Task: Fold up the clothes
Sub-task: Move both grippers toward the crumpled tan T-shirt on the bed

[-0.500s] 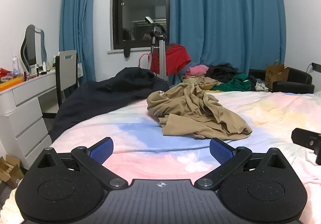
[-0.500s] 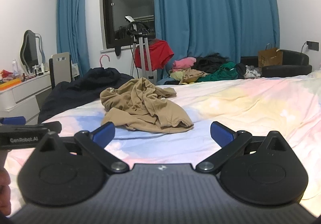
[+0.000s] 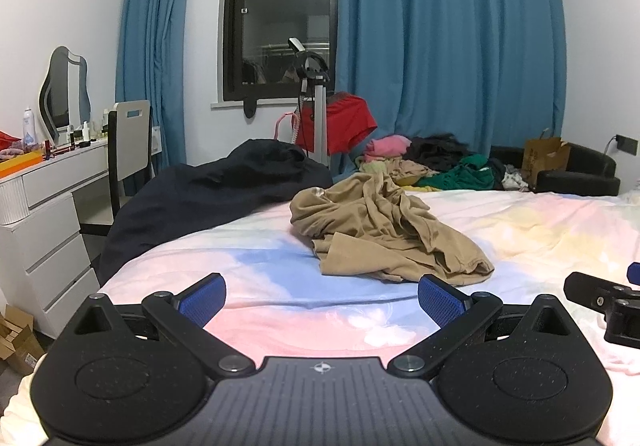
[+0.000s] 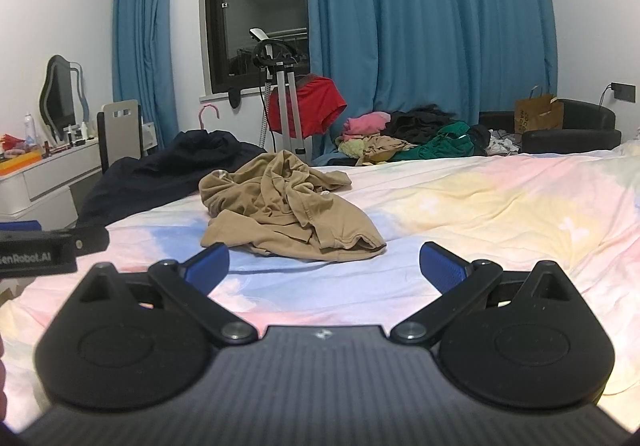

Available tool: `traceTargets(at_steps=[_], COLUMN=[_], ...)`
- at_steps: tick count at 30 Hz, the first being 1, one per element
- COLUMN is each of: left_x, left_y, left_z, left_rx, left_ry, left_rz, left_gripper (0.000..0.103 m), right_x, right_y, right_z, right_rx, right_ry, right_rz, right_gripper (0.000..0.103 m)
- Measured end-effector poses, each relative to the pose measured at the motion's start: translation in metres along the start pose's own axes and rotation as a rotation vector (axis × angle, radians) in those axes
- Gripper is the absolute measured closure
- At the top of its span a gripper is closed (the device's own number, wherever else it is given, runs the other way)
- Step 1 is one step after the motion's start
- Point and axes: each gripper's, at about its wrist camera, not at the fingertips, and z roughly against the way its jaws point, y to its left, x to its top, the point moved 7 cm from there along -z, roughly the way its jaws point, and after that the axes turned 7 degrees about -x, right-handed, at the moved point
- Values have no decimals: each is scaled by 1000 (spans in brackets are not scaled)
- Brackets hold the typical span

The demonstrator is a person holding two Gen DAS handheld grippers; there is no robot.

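A crumpled tan garment (image 3: 384, 230) lies in a heap on the pastel bedsheet (image 3: 280, 286), ahead of both grippers; it also shows in the right wrist view (image 4: 288, 214). My left gripper (image 3: 322, 298) is open and empty, low over the bed, short of the garment. My right gripper (image 4: 324, 266) is open and empty, just short of the garment's near hem. The right gripper's tip shows at the right edge of the left wrist view (image 3: 600, 298). The left gripper shows at the left edge of the right wrist view (image 4: 48, 246).
A dark blanket (image 3: 216, 198) drapes over the bed's far left corner. A pile of coloured clothes (image 3: 432, 162) lies beyond the bed by the blue curtains. A white dresser (image 3: 44, 214), a chair (image 3: 128, 142) and a garment steamer stand (image 3: 318, 118) are left and behind.
Both grippers have edged slightly forward toward the tan garment. Jaws stay open; the garment has not moved.
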Motion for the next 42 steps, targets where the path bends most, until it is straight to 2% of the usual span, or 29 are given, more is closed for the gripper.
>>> traceTargets(at_steps=[12, 16, 22, 26, 33, 35, 37, 39, 42], left_x=[0, -1, 0, 1, 1, 6, 21, 43, 67], left_y=[0, 1, 4, 3, -2, 0, 4, 12, 26], left_z=[4, 4, 5, 6, 3, 2, 0, -3, -14], left_rx=[-2, 5, -14, -1, -12, -7, 3, -1, -20], left_ry=[-8, -7, -4, -11, -9, -14, -25, -26, -5], left_rz=[-4, -5, 20, -2, -66, -63, -43, -8, 46], left_gripper=[0, 0, 0, 0, 0, 0, 0, 0, 0], right_x=[0, 5, 14, 17, 9, 7, 7, 9, 17], right_y=[-1, -3, -8, -11, -12, -7, -6, -4, 7], right_z=[1, 6, 17, 17, 7, 4, 0, -10, -34], right_rx=[12, 23, -31, -29, -106, -80, -69, -93, -63], right_ry=[3, -37, -162, -182, -109, -85, -60, -22, 52], right_rz=[-7, -39, -44, -65, -67, -72, -117, -153, -180], right_gripper=[0, 0, 0, 0, 0, 0, 0, 0, 0])
